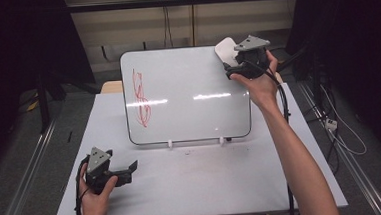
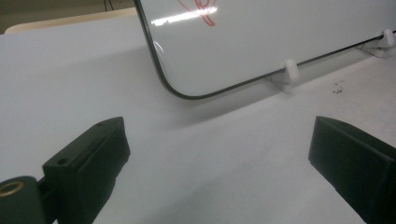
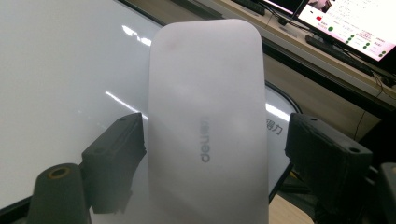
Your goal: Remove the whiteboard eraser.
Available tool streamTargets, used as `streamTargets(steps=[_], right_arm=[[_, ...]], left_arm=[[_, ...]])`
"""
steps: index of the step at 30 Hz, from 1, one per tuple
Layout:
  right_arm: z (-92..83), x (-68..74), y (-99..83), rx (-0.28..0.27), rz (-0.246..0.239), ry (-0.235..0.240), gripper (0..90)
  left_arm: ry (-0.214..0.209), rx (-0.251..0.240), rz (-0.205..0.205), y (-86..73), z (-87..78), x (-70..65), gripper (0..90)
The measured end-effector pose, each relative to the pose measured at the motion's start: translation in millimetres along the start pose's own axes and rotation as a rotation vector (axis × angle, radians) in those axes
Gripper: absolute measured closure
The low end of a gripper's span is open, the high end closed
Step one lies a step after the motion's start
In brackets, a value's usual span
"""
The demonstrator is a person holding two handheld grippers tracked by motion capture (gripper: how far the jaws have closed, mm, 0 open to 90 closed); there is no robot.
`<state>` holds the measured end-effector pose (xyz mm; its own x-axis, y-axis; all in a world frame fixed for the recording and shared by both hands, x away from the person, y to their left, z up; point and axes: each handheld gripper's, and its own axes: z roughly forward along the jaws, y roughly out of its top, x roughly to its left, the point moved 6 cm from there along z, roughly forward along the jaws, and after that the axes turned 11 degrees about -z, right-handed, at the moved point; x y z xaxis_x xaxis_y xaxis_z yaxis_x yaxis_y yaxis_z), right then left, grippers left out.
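Dark curtains close in both sides of the room, with a pale wall and dangling cables at the back and grey carpet underfoot. At the centre stands a white table (image 1: 203, 187), faintly smudged near its middle, with a tan surface peeking out behind its far left corner.

Propped on the table, leaning back on two small white clips (image 2: 290, 73), is a whiteboard (image 1: 192, 95) with rounded corners and a thin dark rim. Red scribbles (image 1: 141, 98) run down its left part, and ceiling light glints in streaks across it.

At the board's upper right corner the person's right hand holds the right gripper (image 1: 236, 64) raised. Between its jaws sits a white eraser (image 3: 208, 135), a long rounded block with grey lettering on its face. In the right gripper view the left jaw lies against the eraser's edge; the right jaw appears just beside the other edge, and the pictures do not settle whether it presses. The eraser hovers in front of the board's top right area.

At the near left of the table the left hand rests with the left gripper (image 1: 132, 167), jaws spread wide apart over bare tabletop, pointing toward the board's lower left corner.

Computer monitors (image 3: 345, 23) glow on a desk beyond the board.
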<state>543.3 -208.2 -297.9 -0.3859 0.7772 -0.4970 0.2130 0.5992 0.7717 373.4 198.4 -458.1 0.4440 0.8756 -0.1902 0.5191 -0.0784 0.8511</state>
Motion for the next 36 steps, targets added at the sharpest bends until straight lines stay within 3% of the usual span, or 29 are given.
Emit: streamTargets(steps=[7,18,36], right_arm=[[10.5,6.9,3.5,0.022,-0.036,0.000,24.1],[17.4,8.0,1.0,0.060,-0.076,-0.050,30.6],[13.9,8.6,1.6,0.064,-0.056,-0.059,31.7]], left_arm=[[-0.002,-0.004,-0.006,0.0,0.2,0.3,4.6],[0.001,-0.001,0.005,0.0,0.5,-1.2,4.5],[0.001,0.001,0.004,-0.5,-0.4,0.1,4.5]])
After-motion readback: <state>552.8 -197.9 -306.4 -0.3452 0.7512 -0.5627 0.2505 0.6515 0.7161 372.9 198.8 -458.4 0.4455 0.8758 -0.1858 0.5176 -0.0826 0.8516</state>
